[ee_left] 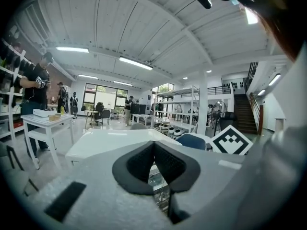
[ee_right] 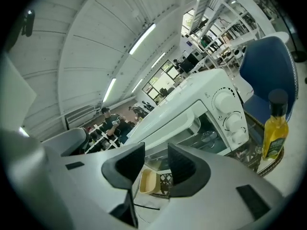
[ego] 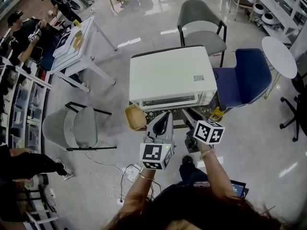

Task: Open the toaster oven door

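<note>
while the right gripper [ee_right: 156, 147] hangs with jaws spread and empty close before the white toaster oven [ee_right: 206, 104], it would do best to pinch the door handle [ee_right: 176, 132] squarely and swing it down gently, the left gripper [ee_left: 153, 143] pressed shut alongside.

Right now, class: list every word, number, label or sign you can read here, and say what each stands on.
None can be read in any view.
Sticker on top of the toaster oven: too small to read.
Markings by its knobs: blurred.
Oil bottle: no legible label.
Marker cubes: black-and-white square patterns, no letters.
</note>
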The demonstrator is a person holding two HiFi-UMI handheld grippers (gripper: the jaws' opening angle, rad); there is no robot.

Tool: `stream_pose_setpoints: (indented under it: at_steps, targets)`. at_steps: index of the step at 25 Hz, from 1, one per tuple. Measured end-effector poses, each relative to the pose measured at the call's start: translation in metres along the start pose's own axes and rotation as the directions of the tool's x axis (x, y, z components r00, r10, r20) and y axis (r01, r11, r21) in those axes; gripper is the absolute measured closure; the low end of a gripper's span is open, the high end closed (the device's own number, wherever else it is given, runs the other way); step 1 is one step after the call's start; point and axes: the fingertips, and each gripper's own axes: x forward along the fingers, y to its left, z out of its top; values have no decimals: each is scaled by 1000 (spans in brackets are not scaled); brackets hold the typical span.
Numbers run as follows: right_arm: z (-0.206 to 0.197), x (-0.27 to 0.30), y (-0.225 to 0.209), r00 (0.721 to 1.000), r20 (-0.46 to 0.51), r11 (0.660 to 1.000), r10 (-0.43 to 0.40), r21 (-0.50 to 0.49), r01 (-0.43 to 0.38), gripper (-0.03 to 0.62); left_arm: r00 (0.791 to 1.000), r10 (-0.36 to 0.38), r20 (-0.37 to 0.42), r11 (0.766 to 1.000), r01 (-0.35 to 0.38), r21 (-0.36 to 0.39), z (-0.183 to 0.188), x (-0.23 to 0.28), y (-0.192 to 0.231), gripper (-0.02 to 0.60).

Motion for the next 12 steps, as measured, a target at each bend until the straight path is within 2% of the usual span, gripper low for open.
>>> stream_pose_setpoints:
  at_steps: [7, 12]
  targets:
    - [-1, 12, -12, 999, 29, 993, 26, 112, -29, 436, 1000, -1, -21, 1000, 0, -30, -10, 7, 3, 566]
    - [3, 16, -18, 997, 57, 977, 43, 208, -54, 422, 1000, 0, -25, 999, -1, -34, -9, 10, 4, 566]
